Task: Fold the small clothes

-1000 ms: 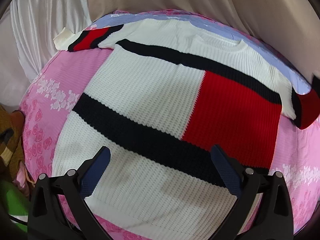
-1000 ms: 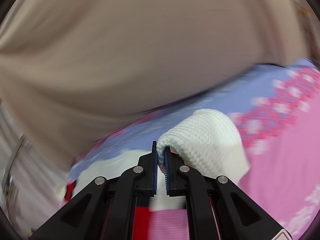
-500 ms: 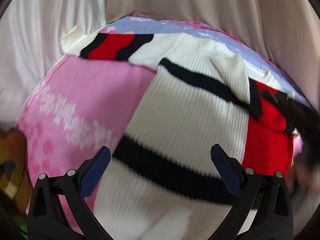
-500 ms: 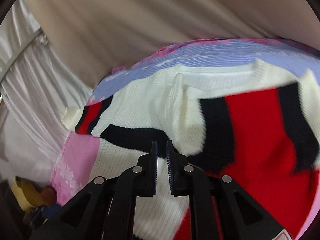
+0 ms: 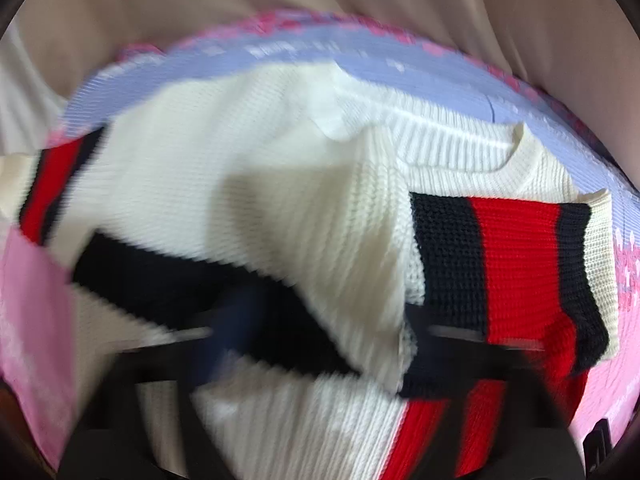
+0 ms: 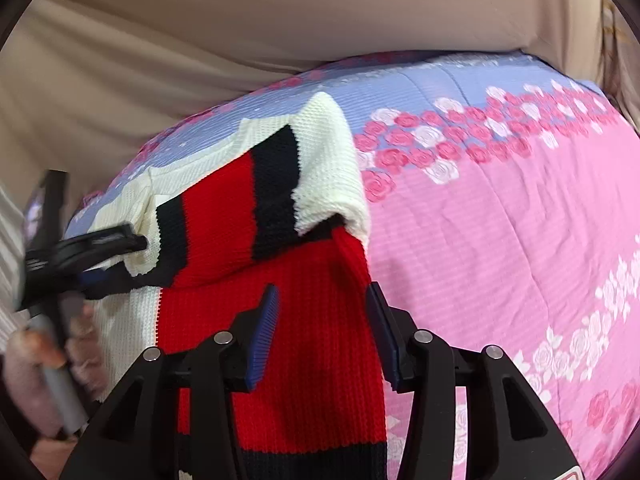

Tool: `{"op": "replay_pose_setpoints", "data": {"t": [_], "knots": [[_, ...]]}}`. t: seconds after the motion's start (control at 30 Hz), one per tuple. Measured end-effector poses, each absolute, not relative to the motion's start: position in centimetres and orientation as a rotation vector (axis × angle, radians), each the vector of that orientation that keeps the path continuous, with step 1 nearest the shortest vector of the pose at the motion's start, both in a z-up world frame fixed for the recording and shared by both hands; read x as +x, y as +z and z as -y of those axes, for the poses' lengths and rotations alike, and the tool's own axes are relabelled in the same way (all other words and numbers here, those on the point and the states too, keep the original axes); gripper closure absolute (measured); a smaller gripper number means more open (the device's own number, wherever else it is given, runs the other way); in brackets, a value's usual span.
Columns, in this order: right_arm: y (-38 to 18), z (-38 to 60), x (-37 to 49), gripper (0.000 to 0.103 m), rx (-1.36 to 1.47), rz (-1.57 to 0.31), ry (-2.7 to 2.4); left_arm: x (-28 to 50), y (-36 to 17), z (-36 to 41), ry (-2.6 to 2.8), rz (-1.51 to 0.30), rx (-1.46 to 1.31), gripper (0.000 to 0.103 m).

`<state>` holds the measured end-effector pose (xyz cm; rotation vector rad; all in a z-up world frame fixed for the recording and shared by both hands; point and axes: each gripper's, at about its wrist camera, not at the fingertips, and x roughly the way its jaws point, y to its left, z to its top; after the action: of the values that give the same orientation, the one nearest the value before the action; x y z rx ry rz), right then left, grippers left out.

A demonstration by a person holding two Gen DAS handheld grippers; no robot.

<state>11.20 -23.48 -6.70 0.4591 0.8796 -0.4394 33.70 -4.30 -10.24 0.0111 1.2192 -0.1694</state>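
A knit sweater (image 5: 256, 208) in white, navy and red lies on a pink and lilac floral quilt (image 6: 500, 216). Its right sleeve (image 5: 516, 264) is folded across the chest; the same sleeve shows in the right wrist view (image 6: 256, 208). My right gripper (image 6: 320, 332) is open and empty above the sweater's red panel (image 6: 304, 340). My left gripper (image 5: 328, 332) is motion-blurred, low over the sweater's middle with its fingers apart. In the right wrist view the left gripper (image 6: 116, 256) reaches in from the left by the sleeve cuff.
Beige cloth (image 6: 280, 20) hangs behind the bed. The quilt's bare pink part (image 6: 520, 280) stretches to the right of the sweater. The person's hand (image 6: 48, 352) holds the left gripper's handle at the left edge.
My right gripper let go of the white sleeve cuff and opened; the sleeve now lies folded over the chest. My left gripper moved forward and right over the sweater.
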Motion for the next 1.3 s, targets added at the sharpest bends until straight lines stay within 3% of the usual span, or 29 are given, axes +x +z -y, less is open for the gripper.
{"op": "replay_pose_setpoints", "data": {"t": [0.07, 0.2, 0.37, 0.4, 0.43, 0.5, 0.57, 0.6, 0.83, 0.93, 1.17, 1.3], "knots": [[-6.7, 23.2, 11.4, 0.058, 0.451, -0.872, -0.447, 34.3, -8.7, 2.3, -0.215, -1.170, -0.106, 0.083], [-8.4, 23.2, 14.1, 0.055, 0.386, -0.883, -0.467, 35.7, -7.4, -1.7, -0.193, -1.089, -0.194, 0.083], [-10.7, 24.7, 18.1, 0.055, 0.402, -0.912, -0.435, 36.8, -9.3, -3.4, -0.203, -1.128, -0.194, 0.081], [-11.2, 25.2, 18.8, 0.062, 0.443, -0.916, -0.405, 36.6, -9.5, -3.3, -0.210, -1.124, -0.177, 0.080], [-11.4, 25.6, 19.1, 0.079, 0.470, -0.912, -0.386, 36.5, -9.6, -3.3, -0.207, -1.119, -0.168, 0.079], [-10.7, 27.0, 18.5, 0.089, 0.517, -0.858, -0.408, 36.3, -9.8, -3.8, -0.207, -1.113, -0.182, 0.077], [-9.9, 28.8, 16.7, 0.091, 0.598, -0.790, -0.451, 36.4, -9.7, -4.9, -0.177, -1.099, -0.207, 0.072], [-9.7, 29.7, 15.6, 0.091, 0.631, -0.770, -0.470, 36.6, -9.9, -5.1, -0.153, -1.099, -0.210, 0.067], [-10.9, 29.4, 14.6, 0.086, 0.586, -0.845, -0.501, 36.1, -9.6, -5.6, -0.088, -1.071, -0.181, 0.067], [-9.7, 28.3, 13.6, 0.084, 0.523, -0.855, -0.529, 34.7, -8.1, -8.5, -0.047, -1.028, -0.227, 0.059], [-7.3, 23.3, 7.7, 0.074, 0.453, -0.898, -0.439, 33.2, -7.3, -22.9, 0.180, -1.001, -0.371, 0.039], [-7.8, 18.2, 6.2, 0.070, 0.435, -0.987, -0.340, 34.6, -9.2, -30.3, 0.293, -1.022, -0.523, 0.036]]}}
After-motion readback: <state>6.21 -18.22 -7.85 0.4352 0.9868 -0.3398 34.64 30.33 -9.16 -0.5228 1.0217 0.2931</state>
